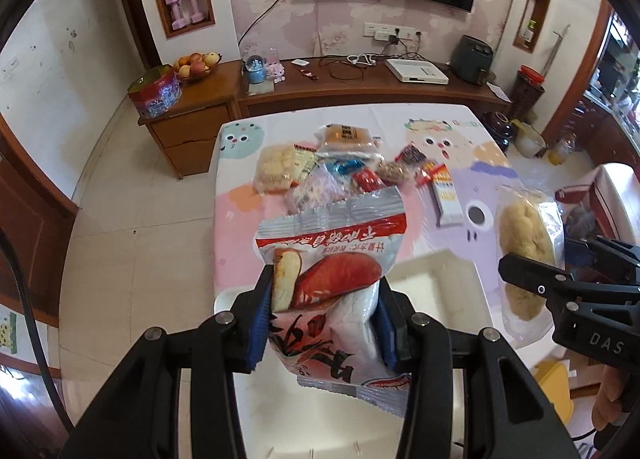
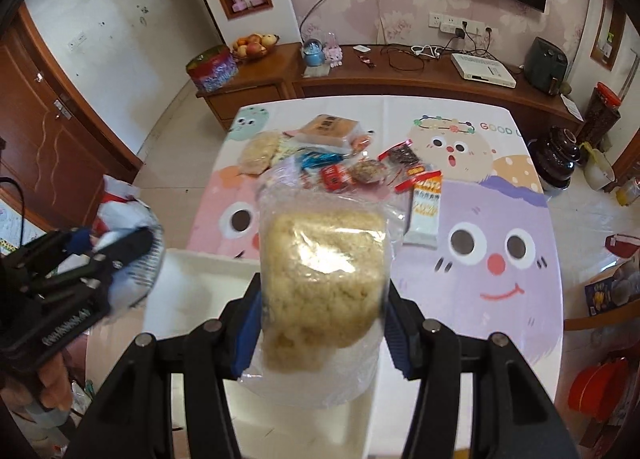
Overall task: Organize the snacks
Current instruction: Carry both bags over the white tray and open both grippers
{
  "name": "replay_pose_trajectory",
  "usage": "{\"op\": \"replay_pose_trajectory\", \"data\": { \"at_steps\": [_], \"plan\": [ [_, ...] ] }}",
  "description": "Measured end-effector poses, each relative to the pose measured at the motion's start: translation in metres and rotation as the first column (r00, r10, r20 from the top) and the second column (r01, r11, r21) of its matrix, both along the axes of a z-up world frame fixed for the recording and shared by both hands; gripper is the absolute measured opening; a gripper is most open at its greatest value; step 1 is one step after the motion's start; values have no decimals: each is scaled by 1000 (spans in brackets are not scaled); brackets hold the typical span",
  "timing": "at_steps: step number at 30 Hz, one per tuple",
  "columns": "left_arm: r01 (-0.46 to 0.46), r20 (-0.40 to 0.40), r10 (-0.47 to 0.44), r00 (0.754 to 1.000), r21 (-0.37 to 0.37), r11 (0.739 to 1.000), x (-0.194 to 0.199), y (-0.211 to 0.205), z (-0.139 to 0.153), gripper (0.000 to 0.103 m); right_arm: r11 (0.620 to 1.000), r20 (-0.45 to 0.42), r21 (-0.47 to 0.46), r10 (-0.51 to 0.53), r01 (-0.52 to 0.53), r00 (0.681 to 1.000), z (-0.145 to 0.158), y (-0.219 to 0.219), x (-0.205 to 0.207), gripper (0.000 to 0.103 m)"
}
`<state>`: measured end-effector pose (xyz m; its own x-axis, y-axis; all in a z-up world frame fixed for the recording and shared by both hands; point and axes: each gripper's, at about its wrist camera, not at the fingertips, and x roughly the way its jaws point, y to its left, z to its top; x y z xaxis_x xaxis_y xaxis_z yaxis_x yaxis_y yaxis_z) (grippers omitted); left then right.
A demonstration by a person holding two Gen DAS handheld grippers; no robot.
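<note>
Cartoon-print counter (image 2: 520, 219) fills mid-frame, crinkly snack packets (image 2: 340, 167) heaped at its upper centre. Left tool (image 1: 324, 307) clamps a glossy red-and-white bread packet (image 1: 332, 259) at lower centre; right tool (image 2: 324, 315) clamps a clear bag of crumbly beige cake (image 2: 324, 279).

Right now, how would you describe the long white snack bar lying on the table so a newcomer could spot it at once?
Start at the table with the cartoon-monster cloth, then find the snack pile near its far middle. At the pile's right edge, on the purple monster, lies the long white bar. It is the only flat white wrapper with an orange-printed top end, lying apart from the heap.
</note>
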<state>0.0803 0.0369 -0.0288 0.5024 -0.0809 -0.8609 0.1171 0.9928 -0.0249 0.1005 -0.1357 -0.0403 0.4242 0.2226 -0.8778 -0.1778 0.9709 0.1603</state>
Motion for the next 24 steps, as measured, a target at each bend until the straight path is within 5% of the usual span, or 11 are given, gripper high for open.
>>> {"op": "replay_pose_trajectory", "data": {
  "at_steps": [9, 24],
  "plan": [
    [68, 12, -68, 998, 29, 997, -44, 3, -7, 43, 1000, -5, -4, -15, 15, 1000, 3, 32, -54, 54],
    [97, -104, -93, 990, 31, 995, -58, 0, -40, 43, 997, -46, -44, -59, 57, 997, -20, 44, -82, 54]
  ]
}}
